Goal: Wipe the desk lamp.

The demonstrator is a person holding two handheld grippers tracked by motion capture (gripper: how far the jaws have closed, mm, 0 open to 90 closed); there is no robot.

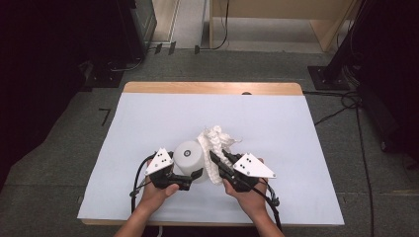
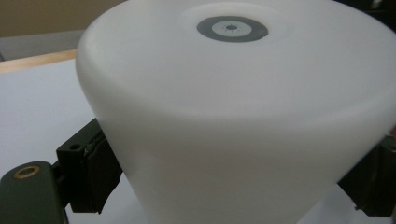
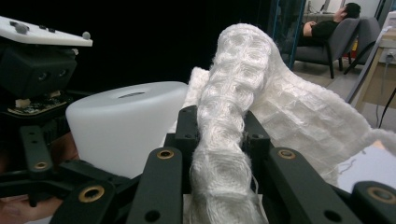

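Note:
A white plastic cup (image 1: 189, 155) is upside down near the table's front, a grey ring on its upturned base (image 2: 232, 28). My left gripper (image 1: 195, 174) has its jaws on either side of the cup (image 2: 233, 116), and the pads (image 2: 95, 170) press on its wall. A crumpled white woven cloth (image 1: 215, 140) lies just right of the cup and touches it. My right gripper (image 1: 217, 159) is shut on a bunched fold of the cloth (image 3: 233, 93), which rises between its jaws. The right gripper view also shows the cup (image 3: 126, 126) at left.
A white sheet (image 1: 163, 113) covers the wooden table (image 1: 212, 88), whose far edge shows bare wood. Cables trail from both grippers toward the front edge. Grey floor, dark equipment and stand bases surround the table. A person sits in a chair (image 3: 327, 42) far off.

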